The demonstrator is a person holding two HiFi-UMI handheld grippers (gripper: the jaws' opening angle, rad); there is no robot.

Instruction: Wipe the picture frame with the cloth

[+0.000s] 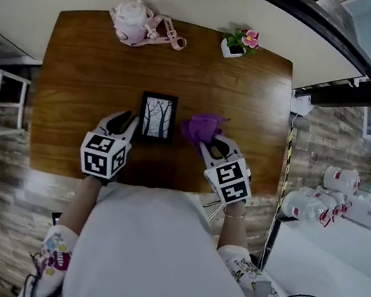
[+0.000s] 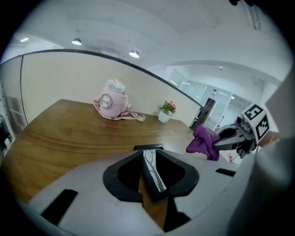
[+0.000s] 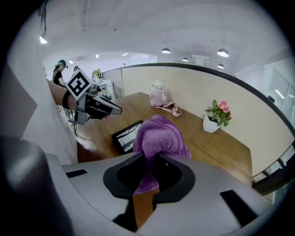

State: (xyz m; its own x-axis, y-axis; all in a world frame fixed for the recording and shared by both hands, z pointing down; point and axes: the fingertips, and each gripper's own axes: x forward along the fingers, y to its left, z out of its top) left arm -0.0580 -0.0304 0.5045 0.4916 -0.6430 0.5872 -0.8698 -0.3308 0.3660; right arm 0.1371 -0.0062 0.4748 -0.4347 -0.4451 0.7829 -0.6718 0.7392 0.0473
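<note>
The fingers (image 2: 111, 180) of your left gripper (image 1: 130, 122) are closed on the picture frame (image 2: 155, 170). In the left gripper view its thin edge stands between the two black pads, and the picture with bare trees faces to the side. The fingers (image 3: 189, 178) of your right gripper (image 1: 208, 140) are closed on the purple cloth (image 3: 159, 136), which bulges out above them in a soft lump. So both grasps that the task needs are made, and this part I count as done. The wiping itself, as far as I can judge, is not yet begun. In the head view the cloth hangs just beside the right side of the frame, and in the left gripper view there is bare wood between them, so the two do not touch. The frame is near the middle of the table (image 1: 84, 77), close to your body. I cannot tell whether it is lifted fully off the wood or leans on it with one edge. What is left is the main work: you bring the cloth onto the glass and the black border and pass it over them while the left side holds the frame firm. Farther out, a pink pot (image 1: 133, 23) with a strap and a small flower pot (image 1: 238, 43) stand at the far edge, well apart from your working place.
</note>
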